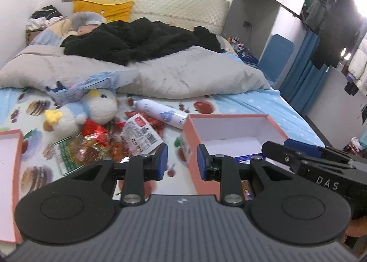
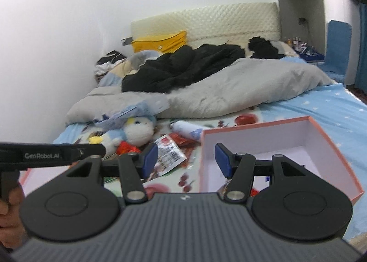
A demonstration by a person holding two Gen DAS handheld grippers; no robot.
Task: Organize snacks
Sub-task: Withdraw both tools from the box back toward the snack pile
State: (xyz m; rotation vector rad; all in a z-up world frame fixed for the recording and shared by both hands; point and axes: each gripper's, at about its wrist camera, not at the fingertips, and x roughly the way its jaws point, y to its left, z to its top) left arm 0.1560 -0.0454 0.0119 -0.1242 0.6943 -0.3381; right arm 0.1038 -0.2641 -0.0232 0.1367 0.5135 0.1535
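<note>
A pink box (image 1: 192, 133) with white inside stands open on the bed; it also shows in the right wrist view (image 2: 286, 122). A few packets lie at its near end. Loose snack packets (image 1: 140, 134) lie in a pile left of it, seen also in the right wrist view (image 2: 168, 147). My left gripper (image 1: 181, 161) is open and empty, above the bed by the box's left wall. My right gripper (image 2: 186, 158) is open and empty, straddling the box's left wall. The right gripper's body (image 1: 321, 163) shows over the box in the left wrist view.
A plush toy (image 1: 91, 110) and a white bottle (image 1: 160, 112) lie beyond the snacks. The box lid (image 1: 9, 161) lies at the left. A grey duvet (image 1: 160, 73) and black clothes (image 1: 137, 41) cover the far bed. The left gripper's body (image 2: 45, 155) is at left.
</note>
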